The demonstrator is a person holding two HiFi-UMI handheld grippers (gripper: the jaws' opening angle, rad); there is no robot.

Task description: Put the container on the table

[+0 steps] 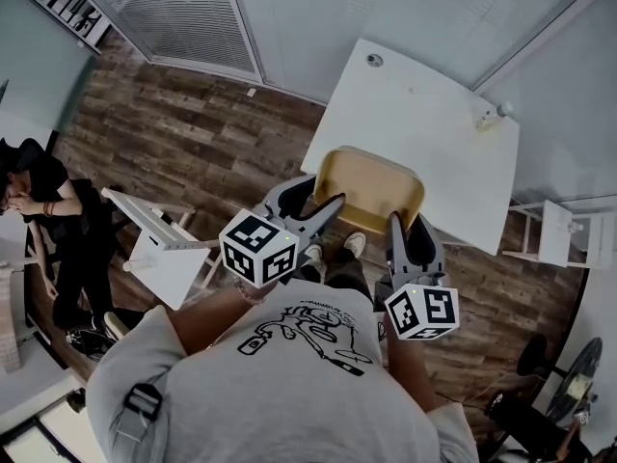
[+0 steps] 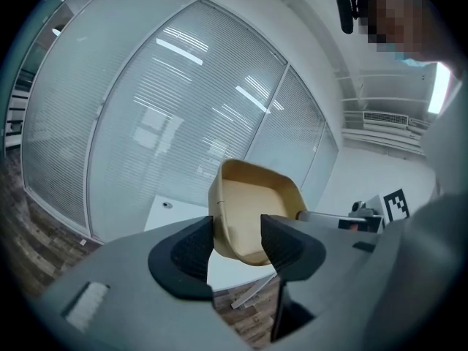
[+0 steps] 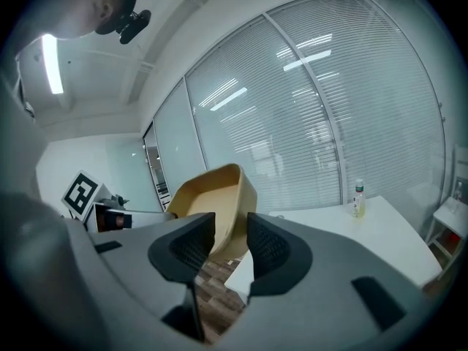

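Observation:
A tan, shallow plastic container (image 1: 371, 189) hangs over the near edge of the white table (image 1: 424, 104), held from both sides. My left gripper (image 1: 335, 203) pinches its left wall, and my right gripper (image 1: 394, 223) pinches its right wall. In the left gripper view the container (image 2: 252, 203) tilts up with its open side toward the camera, its wall between the jaws of the left gripper (image 2: 238, 241). The right gripper view shows the container (image 3: 212, 196) clamped by the right gripper (image 3: 230, 241), above the table (image 3: 344, 232).
A small bottle (image 1: 489, 117) stands at the table's far right corner; it is the bottle (image 3: 357, 197) in the right gripper view. A white side stand (image 1: 159, 249) is on the wooden floor at left, a white cart (image 1: 564, 231) at right. A person (image 1: 39, 201) sits far left.

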